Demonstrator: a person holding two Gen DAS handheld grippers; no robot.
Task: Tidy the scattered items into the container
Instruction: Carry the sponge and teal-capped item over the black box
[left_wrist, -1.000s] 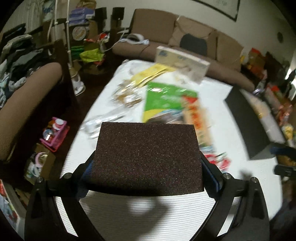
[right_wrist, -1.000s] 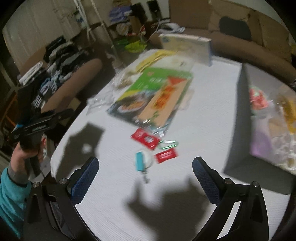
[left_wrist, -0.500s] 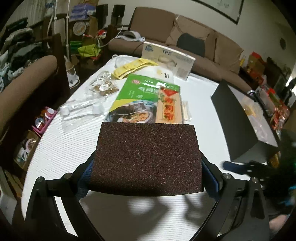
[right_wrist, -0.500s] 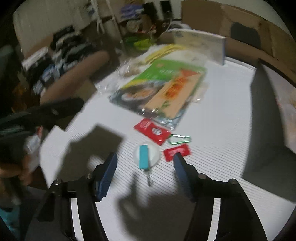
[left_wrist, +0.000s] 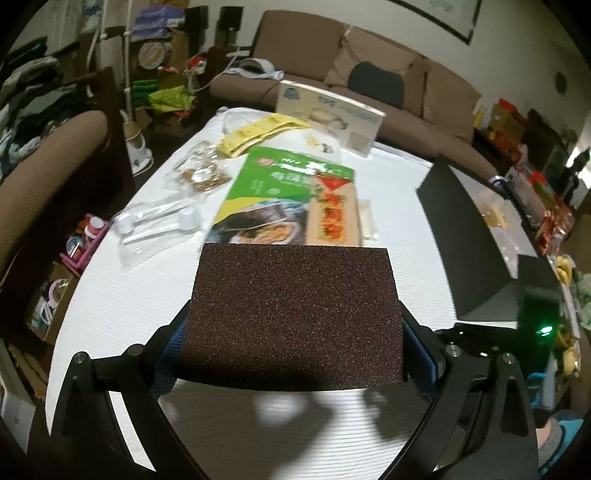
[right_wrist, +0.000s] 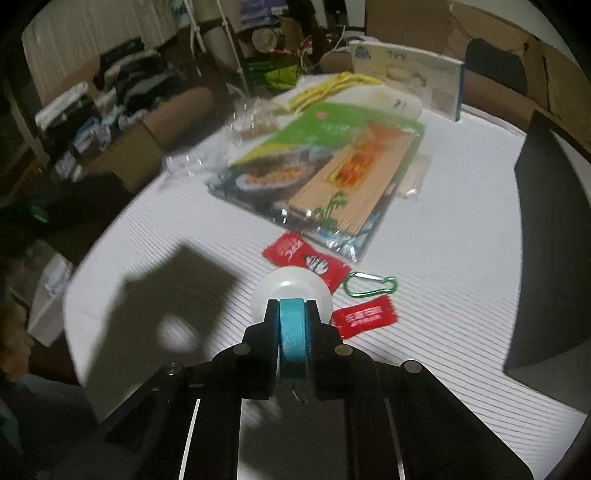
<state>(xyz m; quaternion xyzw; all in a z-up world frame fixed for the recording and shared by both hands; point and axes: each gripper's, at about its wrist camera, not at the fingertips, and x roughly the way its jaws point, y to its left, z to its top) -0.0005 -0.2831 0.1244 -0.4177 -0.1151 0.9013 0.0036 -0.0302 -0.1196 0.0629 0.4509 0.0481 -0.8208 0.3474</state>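
we hold the left gripper (left_wrist: 293, 334) over the near part of the white table (left_wrist: 399, 236), its jaws pinching a dark brown gritty block (left_wrist: 293, 314) by its two short ends. the block's long axis runs across the view, from one pad to the other, and its broad face tilts up toward the camera.

the right gripper (right_wrist: 291, 334) is pressed together on the teal tab (right_wrist: 291, 332) of a small white round disc (right_wrist: 290, 291). the tab stands on edge between the pads, its long axis along the fingers, pointing away from us; the disc sits just past the fingertips, low over the table.

just beside the disc: a red sachet (right_wrist: 304, 258) touching its far side, a second red sachet (right_wrist: 365, 317) to its right, a green carabiner (right_wrist: 371, 286) between the two, lying crosswise. farther off lies the green food packet (right_wrist: 314, 166), long axis slanting away to the right.

the dark container (left_wrist: 469, 240) stands at the table's right, well apart from the block.
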